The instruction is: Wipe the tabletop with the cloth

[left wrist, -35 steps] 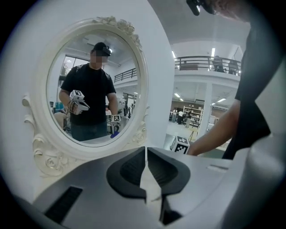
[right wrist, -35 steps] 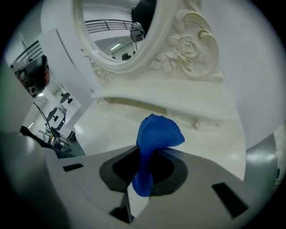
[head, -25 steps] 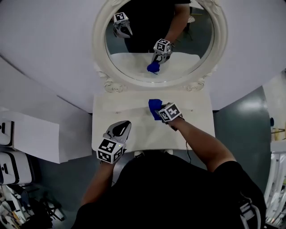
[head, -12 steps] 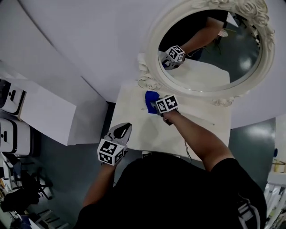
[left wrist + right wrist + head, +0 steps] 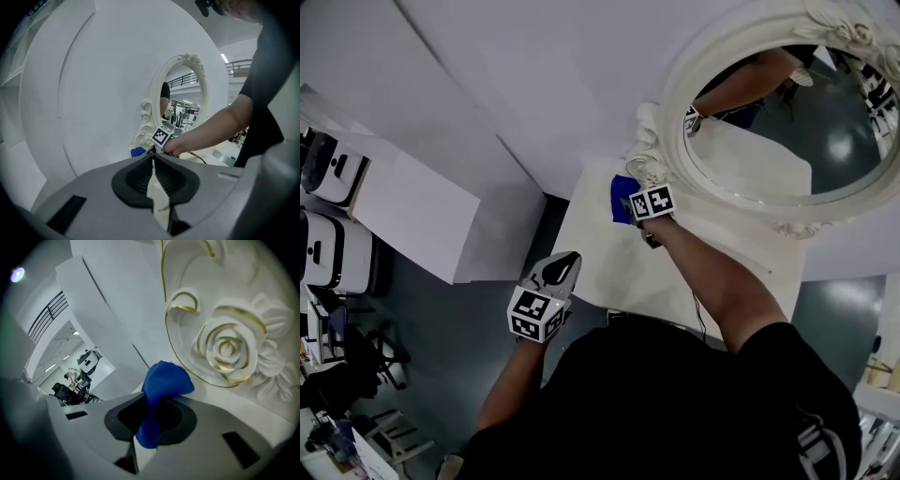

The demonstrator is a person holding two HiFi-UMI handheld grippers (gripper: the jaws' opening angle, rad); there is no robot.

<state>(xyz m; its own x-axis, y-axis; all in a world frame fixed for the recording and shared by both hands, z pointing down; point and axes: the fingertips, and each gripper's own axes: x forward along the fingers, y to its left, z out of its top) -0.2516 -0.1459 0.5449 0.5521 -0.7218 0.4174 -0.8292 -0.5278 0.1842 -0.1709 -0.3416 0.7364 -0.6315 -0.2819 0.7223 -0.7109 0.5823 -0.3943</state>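
Blue cloth [image 5: 622, 200] sits at the far corner of the counter [image 5: 614, 267] by the mirror frame [image 5: 649, 169], my right gripper [image 5: 630, 208] with jaws clamped on it for wiping. My left gripper [image 5: 565, 260] has its jaws closed, empty, parked aside.

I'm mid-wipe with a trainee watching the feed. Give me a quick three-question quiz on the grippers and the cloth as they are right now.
1. True or false: the left gripper is shut with nothing between its jaws.
2. Pick one. The blue cloth is:
A) lying loose, clear of both grippers
B) clamped in the right gripper
C) held by the left gripper
3. Fill the gap: in the head view, the blue cloth is at the far-left part of the tabletop, close to the carved frame of the ____.

Key: 1 true; 2 B; 3 mirror.
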